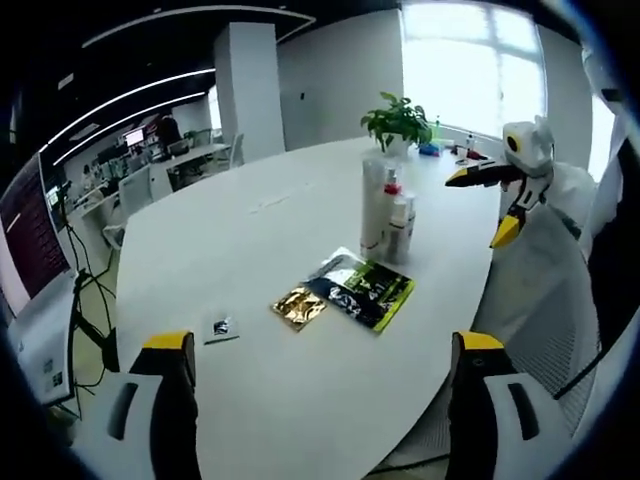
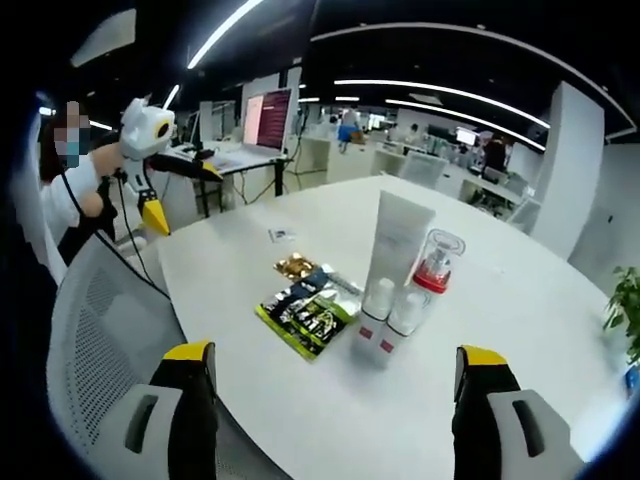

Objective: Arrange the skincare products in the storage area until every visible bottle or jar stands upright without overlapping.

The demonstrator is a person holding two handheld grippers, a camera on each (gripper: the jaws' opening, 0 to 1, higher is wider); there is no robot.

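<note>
Your left gripper (image 1: 320,345) and right gripper (image 2: 335,355) both stand wide apart, empty. The skincare bottles (image 2: 400,290) stand upright, clustered mid-table (image 2: 520,320), beside the sachets (image 2: 308,312).

I see a leafy green potted plant (image 1: 397,122), a grey mesh office chair (image 2: 105,330), and a lit monitor screen (image 2: 268,117) behind.
</note>
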